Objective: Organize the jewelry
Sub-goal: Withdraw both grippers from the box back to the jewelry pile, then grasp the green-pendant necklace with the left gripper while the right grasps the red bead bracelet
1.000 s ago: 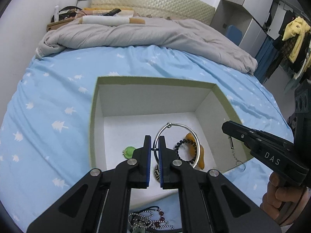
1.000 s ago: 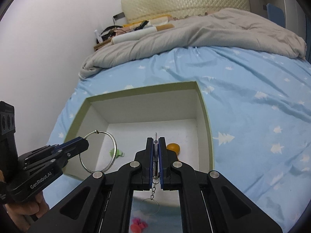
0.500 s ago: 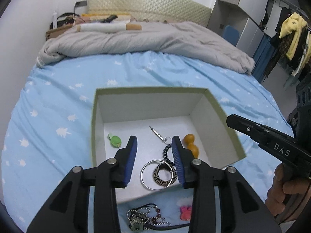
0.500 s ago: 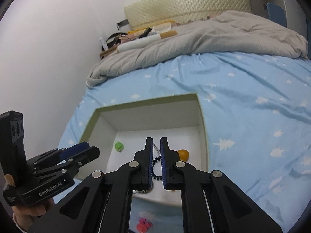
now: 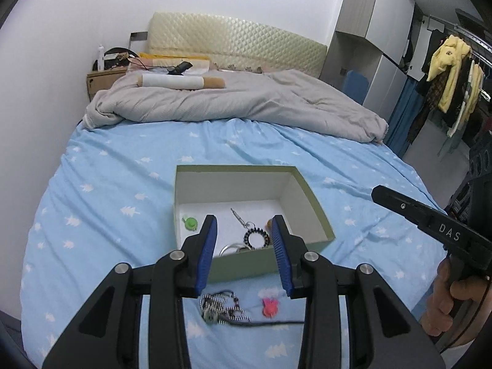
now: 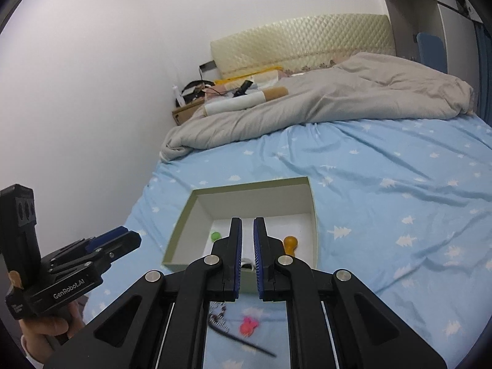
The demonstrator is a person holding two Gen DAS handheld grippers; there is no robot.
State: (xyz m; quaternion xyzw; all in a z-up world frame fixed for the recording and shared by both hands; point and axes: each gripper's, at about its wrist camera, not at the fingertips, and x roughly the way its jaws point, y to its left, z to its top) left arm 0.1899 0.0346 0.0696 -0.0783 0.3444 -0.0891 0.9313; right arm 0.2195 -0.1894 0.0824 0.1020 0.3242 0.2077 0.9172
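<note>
Left gripper [image 5: 244,233] has its blue-padded jaws spread wide, nothing between them — it sits above the near wall of the open green cardboard box with white lining [image 5: 319,215], which rests on the light blue bedsheet with white tree print [image 5: 107,190].

Right gripper [image 6: 247,240] has its jaws close together with a narrow gap showing, also empty, aimed at the same box from its near side.

Inside the box:
- small green round charm [image 5: 190,223], left side of the floor
- thin silver pin on a small ring [image 5: 240,217], centre
- black beaded bracelet [image 5: 256,238], just below the pin
- silver metal bangle [image 5: 232,249], partly hidden by the near wall
- orange rounded piece [image 6: 290,243], right side

Outside the box, on the sheet just in front of it — a silver-and-dark beaded necklace with black cord [image 5: 221,309] and a small pink-red charm [image 5: 270,306], near each other but apart.
</note>
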